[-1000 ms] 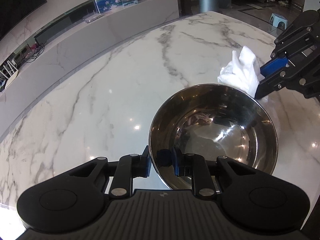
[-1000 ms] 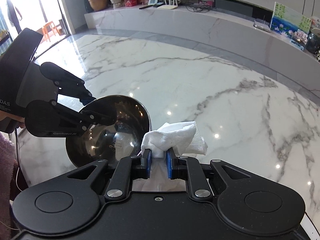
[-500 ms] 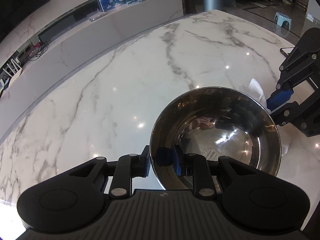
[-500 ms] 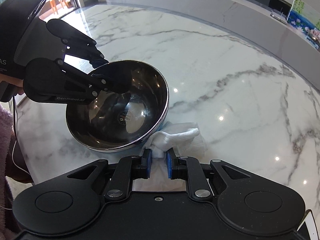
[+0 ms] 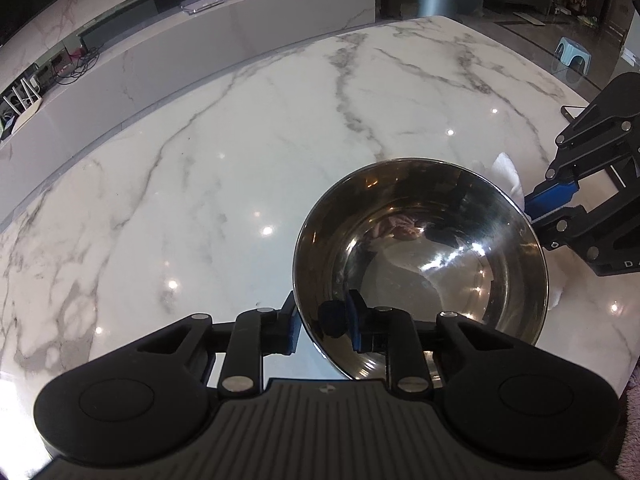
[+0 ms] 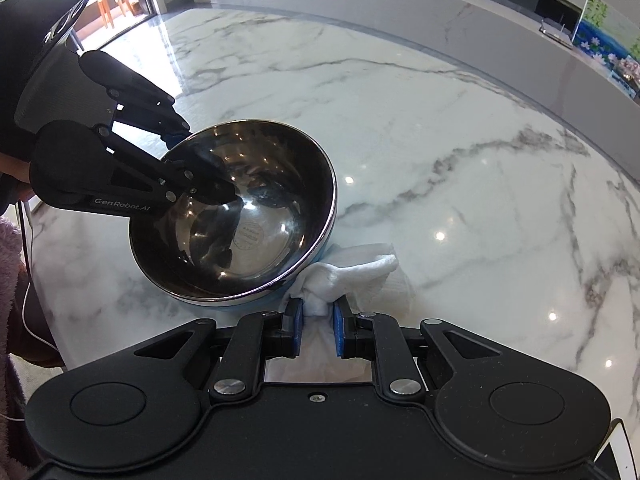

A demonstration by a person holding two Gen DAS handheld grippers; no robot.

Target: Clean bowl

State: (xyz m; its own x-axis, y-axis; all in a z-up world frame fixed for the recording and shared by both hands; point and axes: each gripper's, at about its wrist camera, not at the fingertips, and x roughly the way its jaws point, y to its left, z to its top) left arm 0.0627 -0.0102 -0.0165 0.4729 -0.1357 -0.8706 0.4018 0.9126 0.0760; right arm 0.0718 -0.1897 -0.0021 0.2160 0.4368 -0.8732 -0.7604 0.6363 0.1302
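Note:
A shiny steel bowl (image 5: pixel 420 248) is held tilted above the marble table by my left gripper (image 5: pixel 324 320), which is shut on its near rim, one finger inside and one outside. In the right wrist view the bowl (image 6: pixel 248 216) faces that camera, with the left gripper (image 6: pixel 180 152) clamped on its far left rim. My right gripper (image 6: pixel 318 318) is shut on a white cloth (image 6: pixel 352 270) that lies against the bowl's outer underside. In the left wrist view only a bit of the cloth (image 5: pixel 506 172) shows behind the bowl, beside the right gripper (image 5: pixel 544 204).
The white marble table (image 5: pixel 200 184) spreads far and left of the bowl. A long marble counter (image 5: pixel 200 52) with pictures and cables runs behind it. The table's near edge (image 6: pixel 36 248) and a pink sleeve are at the left in the right wrist view.
The bowl has tilted up toward the right gripper. The cloth has gone from above the rim to down behind and under the bowl's outer side.

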